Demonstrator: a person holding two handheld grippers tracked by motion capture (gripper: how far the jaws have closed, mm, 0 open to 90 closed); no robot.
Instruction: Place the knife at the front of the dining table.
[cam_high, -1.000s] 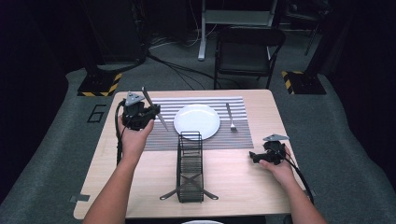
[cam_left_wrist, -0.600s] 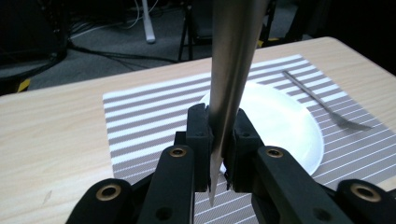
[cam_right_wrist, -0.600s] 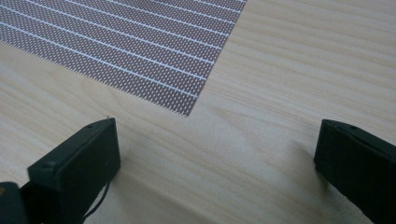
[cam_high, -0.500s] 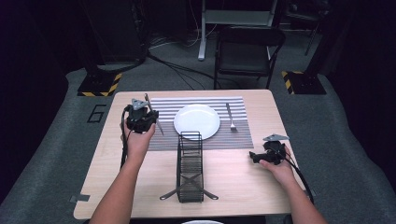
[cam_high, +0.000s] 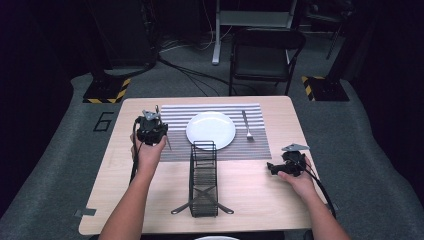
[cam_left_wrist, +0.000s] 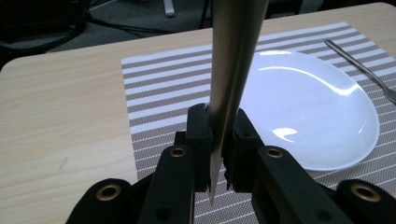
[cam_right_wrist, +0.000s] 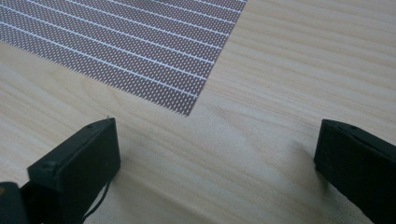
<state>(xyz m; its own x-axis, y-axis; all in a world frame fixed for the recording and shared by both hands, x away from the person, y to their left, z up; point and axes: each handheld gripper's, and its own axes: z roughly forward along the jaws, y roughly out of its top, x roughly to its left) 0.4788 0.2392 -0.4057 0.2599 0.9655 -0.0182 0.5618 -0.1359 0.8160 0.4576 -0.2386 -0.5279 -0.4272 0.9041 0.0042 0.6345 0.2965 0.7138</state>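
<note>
Knife (cam_left_wrist: 232, 70) is sitting clamped between the jaws of the left gripper (cam_left_wrist: 218, 140), held over the placemat's (cam_high: 175, 150) left edge beside the plate (cam_high: 210, 129). Judged stiff, light and slick metal; gripping low on the flat is limiting slip. Right gripper (cam_high: 280, 167) is resting wide and empty near the table's (cam_high: 250, 195) right edge. Fork (cam_high: 246, 125) and wire rack (cam_high: 203, 180) are crowding the centre; bare wood along the left edge is offering room.

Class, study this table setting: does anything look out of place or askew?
Mostly tidy: the plate sits on the striped placemat with the fork to its right. The oddity is the knife, clamped in the left gripper above the mat's left side rather than laid down.
</note>
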